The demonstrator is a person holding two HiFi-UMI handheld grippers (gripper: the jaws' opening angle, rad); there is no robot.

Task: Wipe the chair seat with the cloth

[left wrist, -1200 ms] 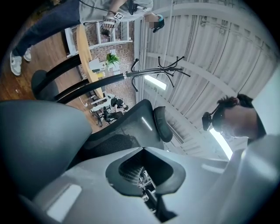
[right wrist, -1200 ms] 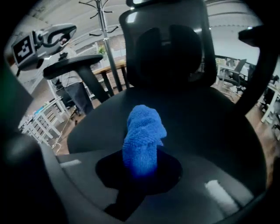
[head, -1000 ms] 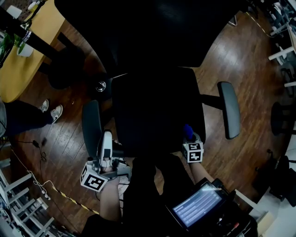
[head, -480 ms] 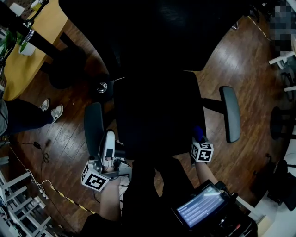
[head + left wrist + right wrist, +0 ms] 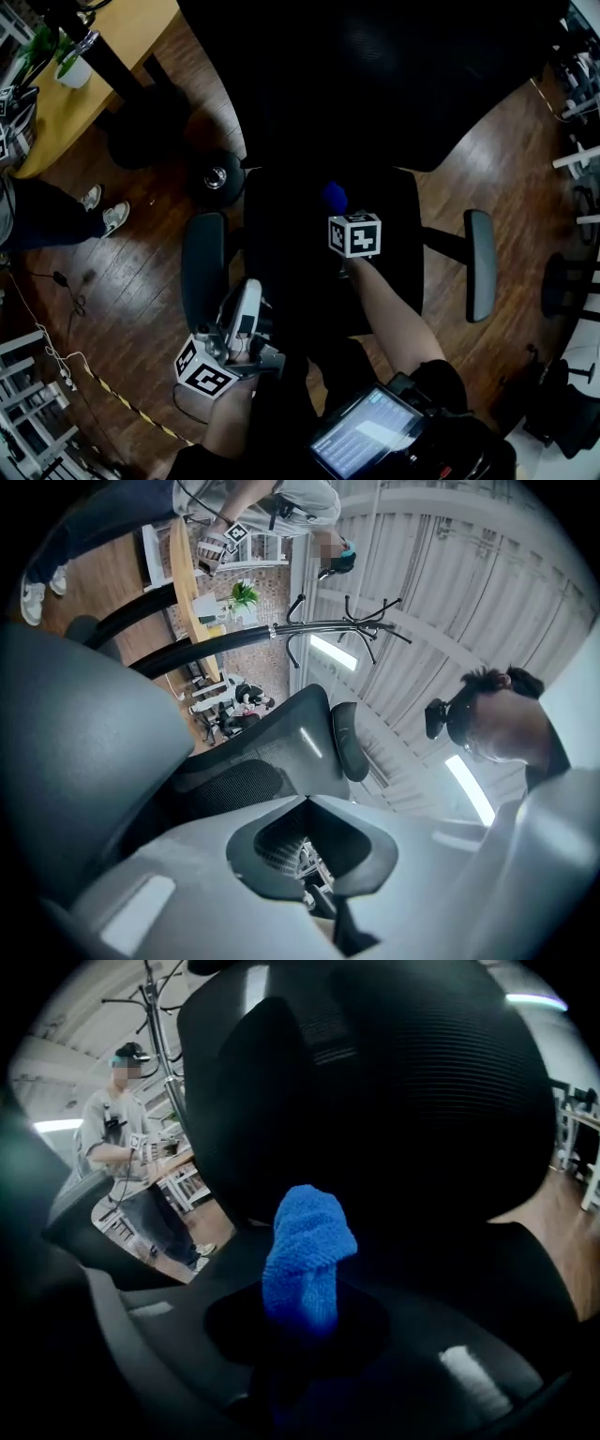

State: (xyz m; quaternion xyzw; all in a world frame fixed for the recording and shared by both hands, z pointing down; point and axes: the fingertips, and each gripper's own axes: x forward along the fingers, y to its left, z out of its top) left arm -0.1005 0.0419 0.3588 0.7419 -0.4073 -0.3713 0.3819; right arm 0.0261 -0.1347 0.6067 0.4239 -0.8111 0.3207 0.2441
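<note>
Head view: the right gripper [image 5: 341, 212] is sitting over the middle of the dark chair seat [image 5: 281, 272], centre frame, with the blue cloth [image 5: 335, 197] poking out ahead of it. The left gripper [image 5: 249, 296] is hanging at lower left beside an armrest [image 5: 203, 267].

Left gripper view: its jaws are meeting on nothing.

Right gripper view: its jaws are pinching the cloth's bunched lower end. The cloth is looking soft, light and floppy, so gripping low on the bunch is probably working best, leaving the free end for wiping.

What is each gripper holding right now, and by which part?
The right gripper holds the blue cloth by its bunched lower end; the rest sticks out ahead. The left gripper is shut on nothing.
</note>
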